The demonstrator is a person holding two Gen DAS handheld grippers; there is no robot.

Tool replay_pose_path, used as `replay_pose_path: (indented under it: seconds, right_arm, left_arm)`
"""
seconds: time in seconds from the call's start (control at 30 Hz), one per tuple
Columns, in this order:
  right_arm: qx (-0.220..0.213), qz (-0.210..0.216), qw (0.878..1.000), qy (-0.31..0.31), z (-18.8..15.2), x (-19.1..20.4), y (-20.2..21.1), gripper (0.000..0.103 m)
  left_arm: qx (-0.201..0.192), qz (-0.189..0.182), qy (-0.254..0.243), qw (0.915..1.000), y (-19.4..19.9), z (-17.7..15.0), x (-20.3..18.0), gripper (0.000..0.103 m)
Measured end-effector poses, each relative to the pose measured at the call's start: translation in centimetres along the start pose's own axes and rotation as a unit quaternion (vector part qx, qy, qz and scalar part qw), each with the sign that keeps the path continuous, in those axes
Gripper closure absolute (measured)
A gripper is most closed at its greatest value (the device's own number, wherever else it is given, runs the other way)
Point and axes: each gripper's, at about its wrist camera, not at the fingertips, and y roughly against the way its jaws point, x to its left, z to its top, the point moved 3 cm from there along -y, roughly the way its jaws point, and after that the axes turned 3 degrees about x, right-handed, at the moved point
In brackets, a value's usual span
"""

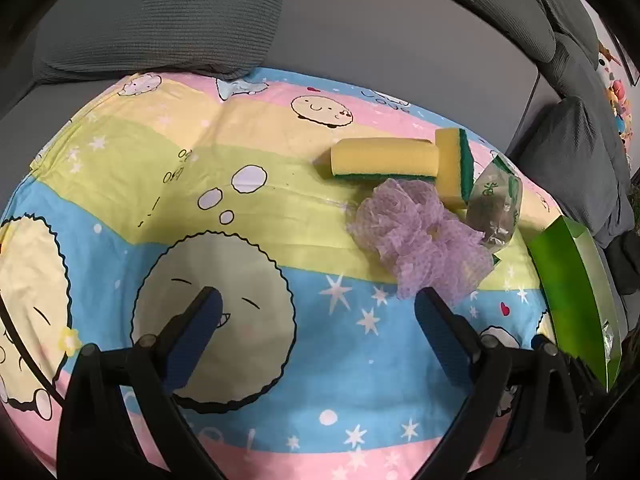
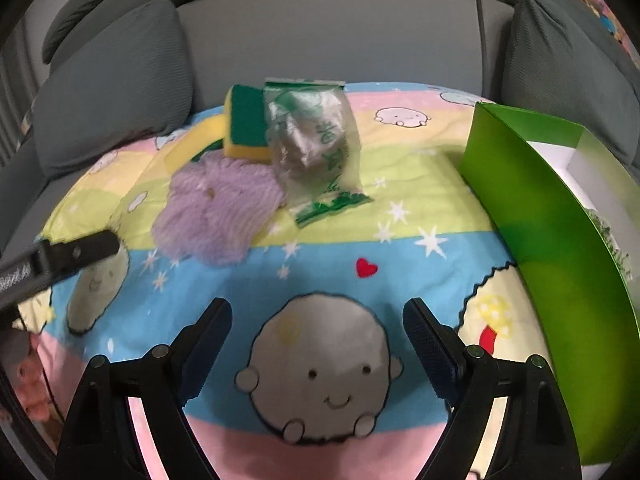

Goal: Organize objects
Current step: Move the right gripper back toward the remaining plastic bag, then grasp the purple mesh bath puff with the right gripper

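On a pastel cartoon cloth (image 1: 280,184) lie two yellow-and-green sponges, one flat (image 1: 382,158) and one on edge (image 1: 454,166), a purple mesh puff (image 1: 420,240) and a clear green-printed packet (image 1: 496,204). My left gripper (image 1: 316,300) hangs open over the cloth, its right finger close to the puff. In the right wrist view the puff (image 2: 216,216), the packet (image 2: 316,148) and a sponge (image 2: 246,124) lie ahead of my right gripper (image 2: 318,312), which is open with nothing between its fingers. A black finger of the left gripper (image 2: 80,254) reaches in from the left.
A green box (image 2: 560,232) with a white inside stands open at the right edge of the cloth (image 2: 320,272); the left wrist view shows the same green box (image 1: 576,292). Grey sofa cushions (image 2: 112,108) and the sofa back (image 1: 400,20) ring the cloth.
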Motion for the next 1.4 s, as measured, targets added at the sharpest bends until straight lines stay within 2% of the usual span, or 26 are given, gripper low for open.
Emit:
replay_pose_path:
  seconds: [0.13,0.47,0.67,0.83,1.03,1.13,1.27,1.33,1.4]
  right_arm:
    - [0.009,-0.018,1.0,0.009,-1.0,-0.3,-0.2,0.015]
    - [0.002,-0.006,1.0,-0.021,-0.6,-0.6,-0.2,0.015]
    - [-0.011,0.022,0.999,-0.033,0.5,-1.1,0.6,0.015]
    - [-0.012,0.069,0.996,-0.062,2.1,-1.3,1.1,0.015]
    - [0.024,0.133,0.987,-0.089,5.3,-0.3,0.8,0.015]
    - [0.035,0.135,0.986,-0.091,6.7,0.1,0.6,0.015]
    - [0.056,0.175,0.98,-0.072,8.1,1.5,-1.0,0.024]
    - [0.062,0.149,0.985,-0.068,8.6,1.5,-2.0,0.028]
    - [0.072,0.142,0.984,-0.074,8.6,1.3,-3.2,0.034]
  left_arm:
    - [-0.004,-0.01,-0.002,0.9999,0.4,-0.2,-0.3,0.006]
    - [-0.001,-0.015,-0.017,0.9997,0.0,-0.2,-1.5,0.006]
    - [0.006,-0.015,-0.03,0.9994,-0.6,-0.1,-2.3,0.006]
    - [-0.002,-0.016,-0.029,0.9994,-0.6,0.5,-2.6,0.006]
    - [0.019,-0.038,-0.005,0.9991,-1.2,1.8,-2.0,0.006]
    - [0.03,-0.036,-0.011,0.9988,-2.0,2.6,-2.1,0.006]
    - [0.053,-0.032,-0.005,0.9981,-4.0,3.1,-2.0,0.008]
    - [0.058,-0.042,-0.004,0.9974,-4.5,3.1,-2.3,0.012]
    - [0.05,-0.05,-0.006,0.9975,-4.6,3.0,-2.5,0.013]
